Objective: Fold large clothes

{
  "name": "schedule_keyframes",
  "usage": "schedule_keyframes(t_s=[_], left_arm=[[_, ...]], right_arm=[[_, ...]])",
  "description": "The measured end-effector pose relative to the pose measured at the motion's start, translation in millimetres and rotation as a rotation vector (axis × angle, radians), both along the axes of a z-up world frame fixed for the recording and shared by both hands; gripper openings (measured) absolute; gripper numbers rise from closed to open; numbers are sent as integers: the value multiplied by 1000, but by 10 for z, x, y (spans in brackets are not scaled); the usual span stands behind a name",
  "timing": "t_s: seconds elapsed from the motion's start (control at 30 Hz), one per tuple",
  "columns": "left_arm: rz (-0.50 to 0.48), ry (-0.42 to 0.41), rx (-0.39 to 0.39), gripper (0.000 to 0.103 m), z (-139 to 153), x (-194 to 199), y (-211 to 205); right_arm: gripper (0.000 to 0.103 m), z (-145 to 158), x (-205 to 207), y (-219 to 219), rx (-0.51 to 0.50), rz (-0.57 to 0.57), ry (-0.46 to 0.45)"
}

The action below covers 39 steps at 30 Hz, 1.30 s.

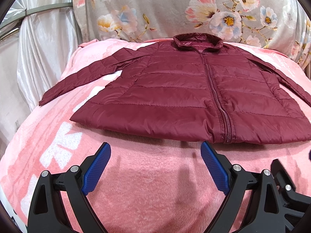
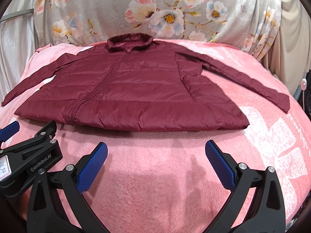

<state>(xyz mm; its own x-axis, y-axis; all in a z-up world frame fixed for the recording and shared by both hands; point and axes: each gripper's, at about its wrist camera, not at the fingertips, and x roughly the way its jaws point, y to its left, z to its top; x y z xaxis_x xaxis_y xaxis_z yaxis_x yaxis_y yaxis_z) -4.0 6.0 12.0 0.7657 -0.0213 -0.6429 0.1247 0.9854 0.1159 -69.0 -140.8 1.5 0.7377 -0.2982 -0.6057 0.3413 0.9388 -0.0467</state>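
A dark red quilted jacket lies flat and zipped on a pink fleece blanket, collar at the far side, both sleeves spread outward. It also shows in the right wrist view. My left gripper is open and empty, just in front of the jacket's hem near the zipper's lower end. My right gripper is open and empty, in front of the hem's right half. The left gripper's body shows at the lower left of the right wrist view.
The pink blanket covers a raised surface with white patterns at both sides. A grey floral cloth hangs behind the collar. Shiny white drapes hang at the left. Dark objects stand past the right edge.
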Motion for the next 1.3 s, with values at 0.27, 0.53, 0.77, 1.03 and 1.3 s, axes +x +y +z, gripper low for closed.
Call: schedule_keyframes(t_s=[0.27,0.53,0.77,1.03,1.3], left_arm=[[-76,48,-80,92,523,336,271],[-72,66,-156,92,992,1400,358],[-6,52,-83,92,884,1930,339],[-67,149,-73,92,456,1692,177],[-60,170,-40,92,360,1534,36]], right_arm=[[98,443,112,-387,55,18,-41],[83,865,1149,-955,161,85,-45],[70,747,1665,-1290,158,14,5],[76,322,700,-2727,372,-409,-25],[82,219,-214,-3682,412,-731,-126]])
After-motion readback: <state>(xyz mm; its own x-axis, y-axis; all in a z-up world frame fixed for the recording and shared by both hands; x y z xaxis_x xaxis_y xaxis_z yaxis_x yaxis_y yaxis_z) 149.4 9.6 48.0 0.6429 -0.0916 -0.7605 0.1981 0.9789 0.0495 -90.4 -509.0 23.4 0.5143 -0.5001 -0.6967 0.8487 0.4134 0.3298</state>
